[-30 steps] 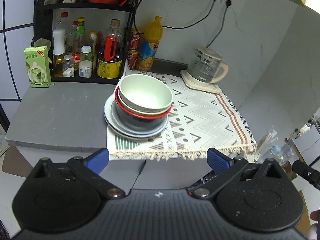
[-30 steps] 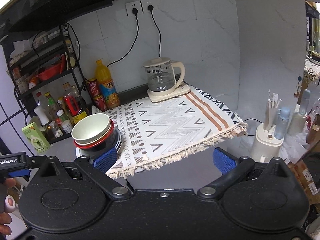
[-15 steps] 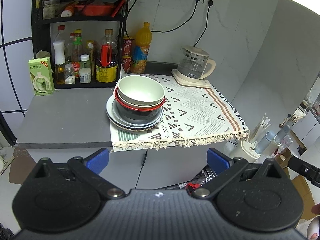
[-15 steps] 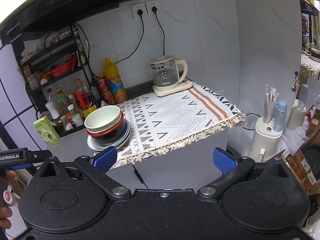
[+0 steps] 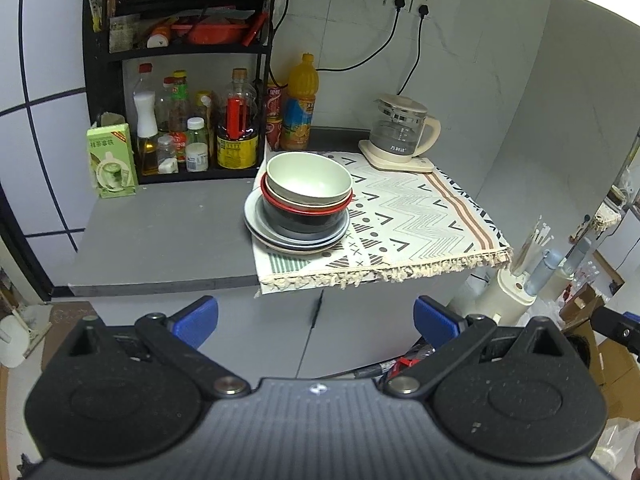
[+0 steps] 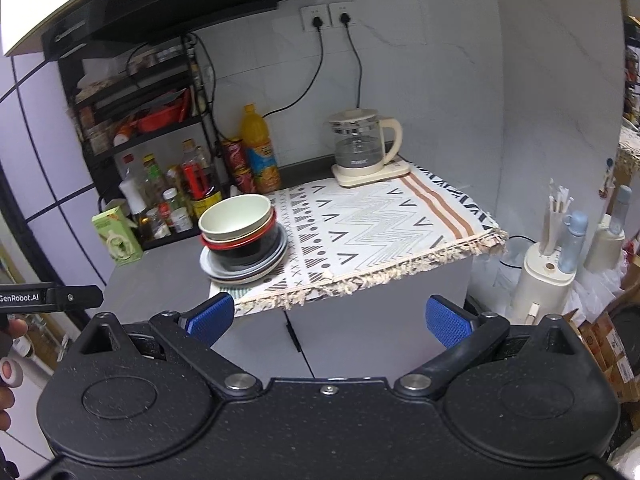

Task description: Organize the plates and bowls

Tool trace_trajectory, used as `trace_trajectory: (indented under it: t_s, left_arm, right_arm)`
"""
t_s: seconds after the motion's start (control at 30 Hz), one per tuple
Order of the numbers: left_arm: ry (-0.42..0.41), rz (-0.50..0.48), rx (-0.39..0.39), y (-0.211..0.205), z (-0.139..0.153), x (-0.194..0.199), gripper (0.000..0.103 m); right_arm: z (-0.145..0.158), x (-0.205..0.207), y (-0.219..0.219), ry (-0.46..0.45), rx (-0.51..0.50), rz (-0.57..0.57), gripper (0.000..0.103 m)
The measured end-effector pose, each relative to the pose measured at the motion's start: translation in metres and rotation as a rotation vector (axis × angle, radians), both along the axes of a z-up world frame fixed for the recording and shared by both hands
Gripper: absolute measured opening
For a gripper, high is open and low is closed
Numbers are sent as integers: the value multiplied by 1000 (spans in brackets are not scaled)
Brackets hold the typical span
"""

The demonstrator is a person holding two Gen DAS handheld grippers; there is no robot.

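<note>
A stack of dishes stands on the counter at the left edge of a patterned cloth (image 5: 408,220). A pale green bowl (image 5: 308,178) is on top, nested in a red-rimmed bowl (image 5: 308,207), over a dark bowl and several plates (image 5: 296,242). The stack also shows in the right wrist view (image 6: 240,236). My left gripper (image 5: 314,320) is open and empty, well back from the counter's front edge. My right gripper (image 6: 328,318) is open and empty, also back from the counter.
A glass kettle (image 5: 400,136) stands at the back of the cloth. A black rack (image 5: 180,80) with bottles, an orange juice bottle (image 5: 300,104) and a green carton (image 5: 112,160) line the back left. A white holder with straws (image 6: 548,276) stands right of the counter.
Both grippers have pulled back from the counter; the dish stack looks smaller and farther. The stack has not moved.
</note>
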State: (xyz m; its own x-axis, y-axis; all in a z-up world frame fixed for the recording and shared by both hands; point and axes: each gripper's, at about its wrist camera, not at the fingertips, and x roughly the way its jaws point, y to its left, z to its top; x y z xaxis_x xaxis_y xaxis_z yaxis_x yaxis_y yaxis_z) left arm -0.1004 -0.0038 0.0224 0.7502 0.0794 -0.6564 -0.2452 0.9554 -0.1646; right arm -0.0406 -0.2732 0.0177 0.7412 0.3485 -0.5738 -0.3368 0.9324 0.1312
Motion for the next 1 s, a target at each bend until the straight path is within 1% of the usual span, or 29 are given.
trace_trajectory:
  t_s: [0.1, 0.33, 0.53, 1.0]
  left_arm:
    - [3, 5, -17, 3, -2, -6, 103]
    - [19, 10, -4, 4, -8, -10, 103]
    - [19, 8, -9, 2, -9, -8, 103]
    - [19, 5, -12, 4, -8, -5, 103]
  right_arm:
    - [0, -2, 2, -4, 0, 7, 103]
    - [-3, 0, 3, 13, 5, 18, 103]
    - [-6, 5, 2, 29, 4, 21, 103]
    - [-6, 6, 4, 26, 0, 24, 103]
